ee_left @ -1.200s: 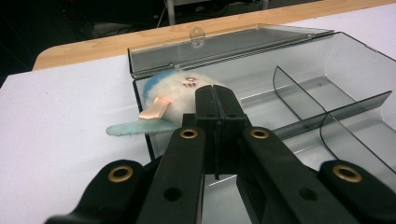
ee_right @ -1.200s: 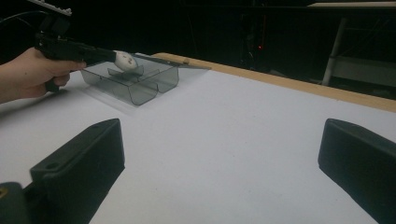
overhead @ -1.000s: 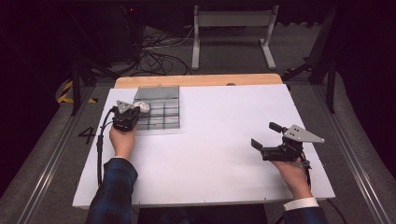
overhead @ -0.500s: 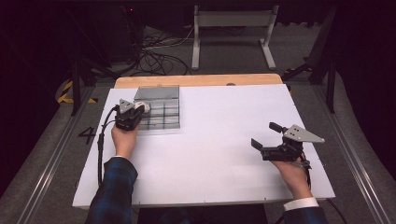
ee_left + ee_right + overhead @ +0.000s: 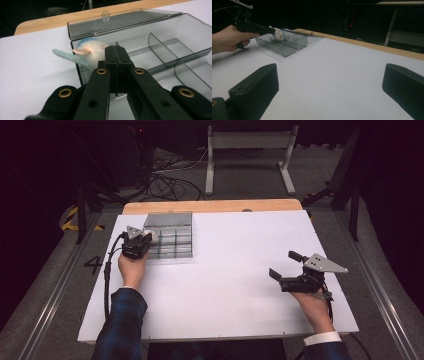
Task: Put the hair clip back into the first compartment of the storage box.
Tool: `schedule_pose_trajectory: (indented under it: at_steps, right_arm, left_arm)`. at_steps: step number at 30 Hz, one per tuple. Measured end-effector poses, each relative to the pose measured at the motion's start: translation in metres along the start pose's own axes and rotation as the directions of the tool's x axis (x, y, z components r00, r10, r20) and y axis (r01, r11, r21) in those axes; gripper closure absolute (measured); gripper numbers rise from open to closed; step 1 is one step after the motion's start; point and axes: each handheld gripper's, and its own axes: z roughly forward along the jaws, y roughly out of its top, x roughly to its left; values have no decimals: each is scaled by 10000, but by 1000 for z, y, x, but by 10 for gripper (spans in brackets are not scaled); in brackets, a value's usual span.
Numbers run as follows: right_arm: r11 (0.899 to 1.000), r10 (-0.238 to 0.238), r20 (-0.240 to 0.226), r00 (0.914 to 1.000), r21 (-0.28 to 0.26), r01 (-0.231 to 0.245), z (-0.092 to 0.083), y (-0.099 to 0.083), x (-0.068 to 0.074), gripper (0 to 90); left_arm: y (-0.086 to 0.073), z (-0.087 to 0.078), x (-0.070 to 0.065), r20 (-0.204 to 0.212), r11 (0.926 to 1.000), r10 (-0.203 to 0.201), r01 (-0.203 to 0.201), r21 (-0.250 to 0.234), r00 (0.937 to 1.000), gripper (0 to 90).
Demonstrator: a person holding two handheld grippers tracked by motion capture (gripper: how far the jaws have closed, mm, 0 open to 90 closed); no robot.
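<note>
A clear grey compartment box (image 5: pixel 172 245) lies with its lid (image 5: pixel 120 22) folded back at the far left of the white table. My left gripper (image 5: pixel 145 240) reaches over the box's left corner. Its jaws (image 5: pixel 116 53) are shut on a small fluffy white toy (image 5: pixel 91 51) with a blue top, a pink tab and a pale teal strip. The toy (image 5: pixel 278 34) hangs at the gripper's tip above a left compartment of the box (image 5: pixel 287 46). My right gripper (image 5: pixel 284 264) rests near the table's front right, jaws (image 5: pixel 332 72) wide open with nothing between them.
The white sheet (image 5: pixel 235 270) covers the table, with a wooden edge (image 5: pixel 210 206) at the far side. A metal stand (image 5: pixel 247 155) and cables (image 5: pixel 165 175) lie on the floor behind. The box's visible compartments (image 5: pixel 170 57) hold nothing.
</note>
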Motion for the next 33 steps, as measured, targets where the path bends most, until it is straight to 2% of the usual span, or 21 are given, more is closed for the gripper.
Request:
schedule_pose_trajectory:
  at_steps: [3,7,14,16,21,23,26,33]
  right_arm:
    - [10000,-10,4,10000,-5,10,0,0,0,14]
    - [10000,-23,6,10000,4,23,0,0,0,14]
    - [10000,9,30,10000,-38,-9,-1,0,-1,14]
    - [10000,0,24,10000,-19,0,-1,0,-1,14]
    - [10000,0,96,10000,-62,1,-2,1,-2,14]
    - [10000,54,119,9999,-78,-53,-3,1,-3,13]
    - [9999,50,147,9999,-106,-48,-4,1,-5,13]
    - [9998,131,201,9997,-135,-128,-6,1,-7,11]
  left_arm:
    - [1,-2,-2,304,9996,47,-39,-267,9995,872]
    - [5,-6,-5,475,9979,199,-169,-627,9987,839]
    - [7,-12,-9,725,9949,62,12,-1013,9974,722]
    - [7,-14,-10,744,9940,38,44,-1094,9972,694]
    - [7,-19,-14,772,9925,298,-203,-1205,9966,596]
    - [7,-23,-15,796,9906,207,-97,-1367,9966,537]
    - [5,-28,-16,847,9887,186,-57,-1498,9962,500]
    - [2,-42,-22,667,9858,414,-299,-1652,9969,386]
